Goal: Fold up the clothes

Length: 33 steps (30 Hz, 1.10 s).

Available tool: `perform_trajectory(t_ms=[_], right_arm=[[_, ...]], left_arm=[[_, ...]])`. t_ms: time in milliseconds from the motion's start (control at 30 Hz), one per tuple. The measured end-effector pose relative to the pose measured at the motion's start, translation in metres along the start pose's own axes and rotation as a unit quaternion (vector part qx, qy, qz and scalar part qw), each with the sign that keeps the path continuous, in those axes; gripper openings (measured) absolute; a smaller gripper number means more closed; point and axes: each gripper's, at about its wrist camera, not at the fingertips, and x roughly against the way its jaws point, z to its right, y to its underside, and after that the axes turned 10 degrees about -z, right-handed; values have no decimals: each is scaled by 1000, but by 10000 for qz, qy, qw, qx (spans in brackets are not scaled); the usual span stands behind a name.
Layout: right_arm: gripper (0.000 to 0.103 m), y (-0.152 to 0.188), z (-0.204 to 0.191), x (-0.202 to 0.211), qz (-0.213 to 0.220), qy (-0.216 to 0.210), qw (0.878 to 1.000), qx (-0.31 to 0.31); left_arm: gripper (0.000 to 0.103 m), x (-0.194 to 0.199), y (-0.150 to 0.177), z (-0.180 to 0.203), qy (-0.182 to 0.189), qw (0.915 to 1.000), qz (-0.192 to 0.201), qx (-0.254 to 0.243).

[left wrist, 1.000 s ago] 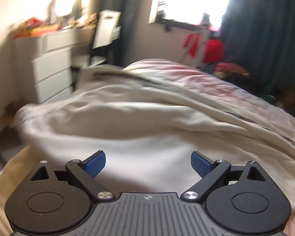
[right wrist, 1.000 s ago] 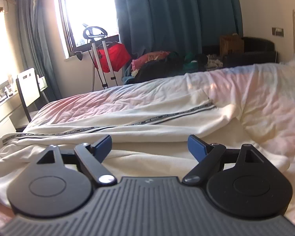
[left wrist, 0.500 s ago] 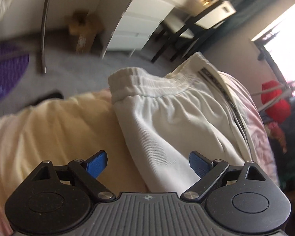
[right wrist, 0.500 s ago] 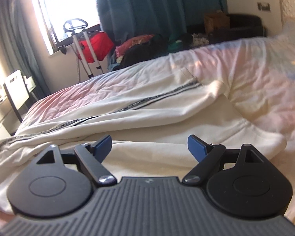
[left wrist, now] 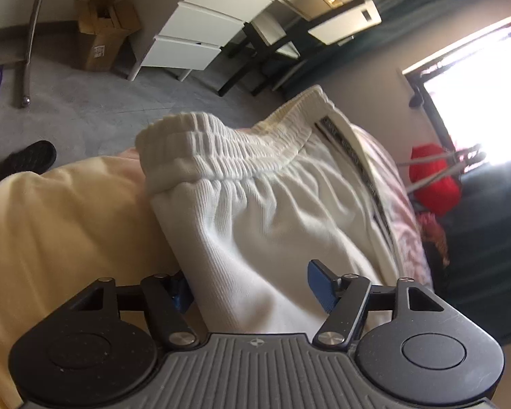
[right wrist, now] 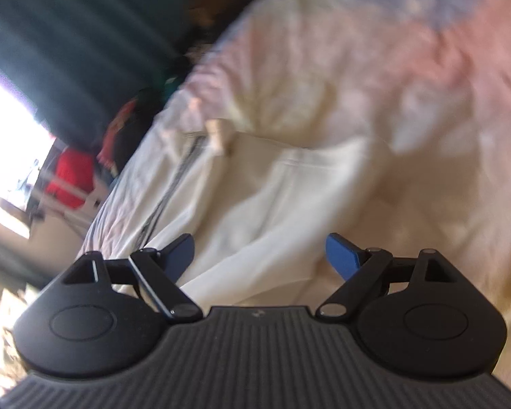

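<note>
White sweatpants point(left wrist: 272, 211) lie on the bed, their gathered elastic waistband point(left wrist: 228, 150) toward the bed's edge and a dark printed stripe point(left wrist: 361, 167) down the side. My left gripper point(left wrist: 250, 283) is open and straddles the pants' side edge below the waistband. Its left fingertip point(left wrist: 180, 293) is partly tucked behind the cloth. In the blurred right wrist view the pants point(right wrist: 265, 197) stretch away toward a leg hem point(right wrist: 323, 156). My right gripper point(right wrist: 260, 250) hangs open just above that leg, holding nothing.
A pale yellow sheet point(left wrist: 68, 221) covers the bed under the pants, and a pinkish cover point(right wrist: 408, 51) lies further up. On the grey floor stand white drawers point(left wrist: 204, 34), a cardboard box point(left wrist: 102, 34), a chair point(left wrist: 279, 44) and a black shoe point(left wrist: 20, 163). A red thing point(left wrist: 432, 184) sits below the window.
The left gripper has turned and dropped to the waistband end, and the pants' side edge now sits between its fingers. The right gripper has rolled and swung down toward the leg end.
</note>
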Motion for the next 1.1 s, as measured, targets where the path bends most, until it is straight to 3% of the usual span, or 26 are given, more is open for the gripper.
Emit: perform_trajectory(t_ms=[67, 133, 267, 333, 367, 400, 433, 500, 633, 833, 1000, 1100], right_arm=[[87, -3, 13, -9, -168, -92, 9990, -410], [77, -4, 22, -20, -332, -200, 9969, -691], [78, -10, 27, -39, -346, -155, 9940, -1028], [58, -14, 22, -43, -167, -132, 9957, -896], [44, -16, 19, -45, -95, -71, 9967, -804], [25, -18, 16, -48, -32, 9, 9974, -720], [18, -18, 14, -49, 24, 96, 9978, -649], [9, -18, 11, -48, 143, 209, 9982, -537], [6, -16, 2, -28, 606, 151, 9978, -200], [6, -19, -9, 6, 1147, -182, 9927, 329], [6, -40, -29, 10, 1253, -359, 9903, 477], [6, -63, -68, -29, 1318, -234, 9890, 635]], left_arm=[[58, 1, 1, -3, 184, 9998, 14, 39], [50, 4, 2, -7, 394, 9992, 51, 91], [44, 7, 2, -13, 723, 9971, 79, 235], [36, 5, -1, -14, 782, 9966, 74, 252], [33, 4, -2, -15, 782, 9965, 69, 279], [22, 3, -4, -15, 763, 9967, 73, 266], [15, 1, -6, -15, 742, 9969, 80, 244], [14, 1, -8, -10, 695, 9974, 190, 77], [11, 15, -2, 4, 842, 9941, 657, -185], [10, 58, 17, 14, 1557, 9773, 1371, -438], [10, 63, 7, 22, 1757, 9735, 1445, -229], [10, 51, -17, 48, 1704, 9744, 1443, -254]])
